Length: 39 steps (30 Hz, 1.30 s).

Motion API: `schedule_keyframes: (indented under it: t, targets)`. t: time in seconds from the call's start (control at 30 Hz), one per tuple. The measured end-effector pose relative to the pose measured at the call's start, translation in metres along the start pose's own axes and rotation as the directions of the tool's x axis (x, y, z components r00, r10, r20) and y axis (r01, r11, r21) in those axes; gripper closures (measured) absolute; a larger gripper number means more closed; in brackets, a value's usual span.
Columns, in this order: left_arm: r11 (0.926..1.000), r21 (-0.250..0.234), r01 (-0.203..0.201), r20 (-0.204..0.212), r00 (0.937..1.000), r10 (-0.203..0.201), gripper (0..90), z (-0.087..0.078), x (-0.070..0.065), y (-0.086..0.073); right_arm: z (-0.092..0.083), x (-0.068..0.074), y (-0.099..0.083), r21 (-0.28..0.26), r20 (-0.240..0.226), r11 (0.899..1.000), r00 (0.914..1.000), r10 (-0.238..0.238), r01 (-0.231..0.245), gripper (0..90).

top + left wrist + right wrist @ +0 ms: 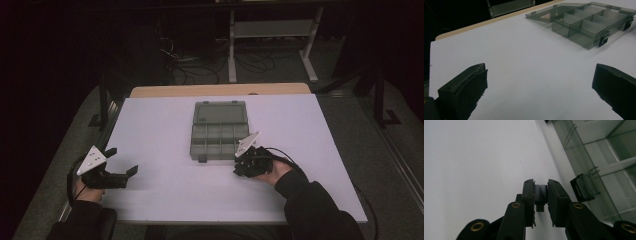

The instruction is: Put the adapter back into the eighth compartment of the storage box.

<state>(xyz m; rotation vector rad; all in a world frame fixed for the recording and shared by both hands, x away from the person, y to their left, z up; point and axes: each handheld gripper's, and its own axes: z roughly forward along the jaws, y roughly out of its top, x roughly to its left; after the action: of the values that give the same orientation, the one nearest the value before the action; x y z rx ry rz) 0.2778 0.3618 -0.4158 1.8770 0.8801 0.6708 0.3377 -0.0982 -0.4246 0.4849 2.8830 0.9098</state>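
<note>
A smoky transparent compartment box (220, 131) lies open in the middle of the white table, its lid (220, 113) folded flat away from me. My right gripper (240, 167) rests just off the box's near right corner. In the right gripper view my right gripper (541, 188) is shut on a small dark part (541, 193) with faint lettering, held just above the table beside the box's black latch (584, 188). My left gripper (123, 160) sits at the table's left edge, jaws wide apart. In the left gripper view my left gripper (540, 73) holds nothing, and the box (586, 23) lies far ahead.
The white table top (165, 185) sits on a wooden board (220, 90) that shows at the far edge. Beyond it are a metal frame stand (272, 30) and loose cables (200, 65) on the dark floor.
</note>
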Motion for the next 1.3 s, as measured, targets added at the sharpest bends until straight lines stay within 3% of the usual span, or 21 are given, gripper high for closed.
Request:
schedule_keyframes:
  t: [1.0,1.3]
  targets:
    - [1.0000,0.002,0.004,-0.003,1.0000,-0.004,0.0,0.000,0.000,0.000,-0.035,-0.009,0.002,-0.083,0.055,0.996,0.9981,0.028,-0.023,74.8]
    - [1.0000,0.003,0.004,-0.005,1.0000,-0.004,0.0,0.000,0.000,0.000,-0.042,-0.011,0.005,-0.082,0.060,0.996,0.9979,0.023,-0.018,74.8]
